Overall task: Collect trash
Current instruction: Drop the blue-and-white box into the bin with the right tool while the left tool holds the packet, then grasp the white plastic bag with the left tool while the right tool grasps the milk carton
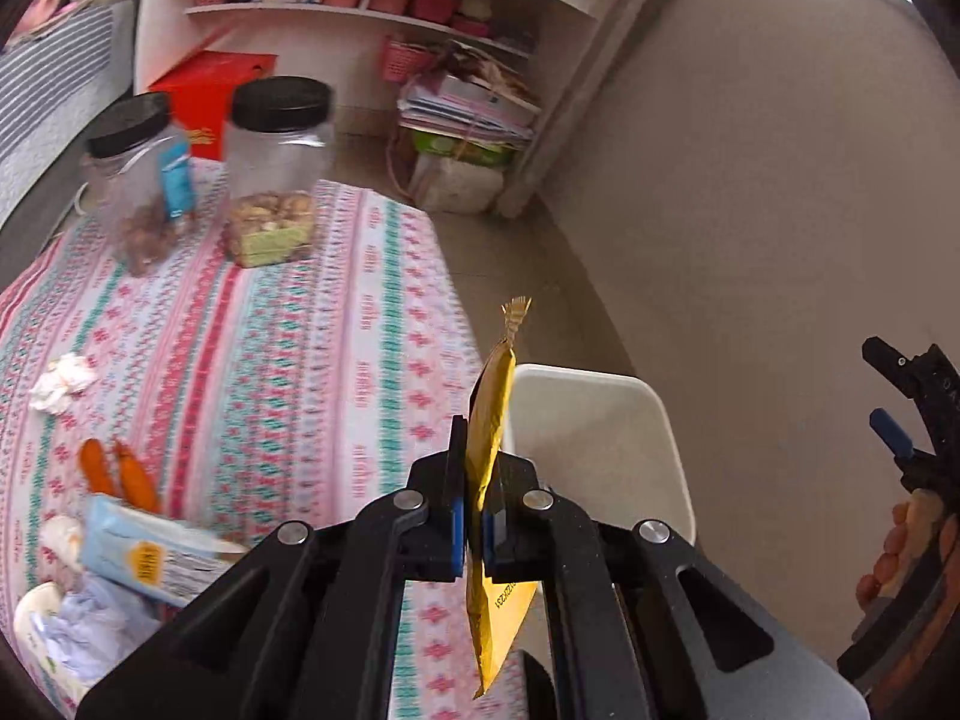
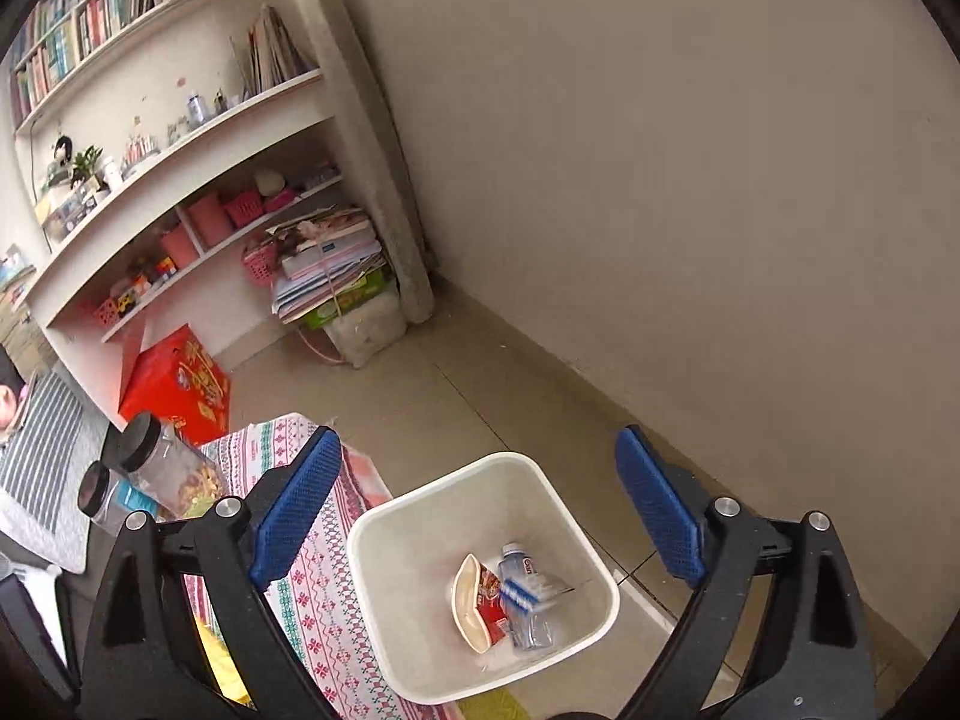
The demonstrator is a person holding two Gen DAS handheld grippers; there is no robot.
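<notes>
Beside the table with its pink-and-teal patterned cloth [image 1: 288,324] we find our left gripper [image 1: 474,516], jaws clamped tight on a flat yellow foil wrapper [image 1: 489,420] that stands on edge between the blue pads, its crimped end sticking up. Just beyond it sits the white square plastic bin [image 1: 630,420] on the tan floor, hard against the table's edge.

Over on the other side, our right gripper [image 2: 480,516] hangs above that same bin [image 2: 384,540] with jaws spread wide and nothing between the blue pads [image 2: 297,510]. Looking straight down into the bin we see a crushed clear plastic bottle with a blue-and-white label [image 2: 528,600] and a red-and-cream snack packet [image 2: 477,606] lying on its bottom, touching each other.

Back on the cloth there's more to gather: a crumpled white tissue [image 1: 63,381], two orange peel-like pieces [image 1: 120,474], a pale blue snack wrapper [image 1: 150,558] and crumpled paper beside a small white cup [image 1: 42,606]. Two clear black-lidded jars [image 1: 276,168] of snacks stand at the far end.
</notes>
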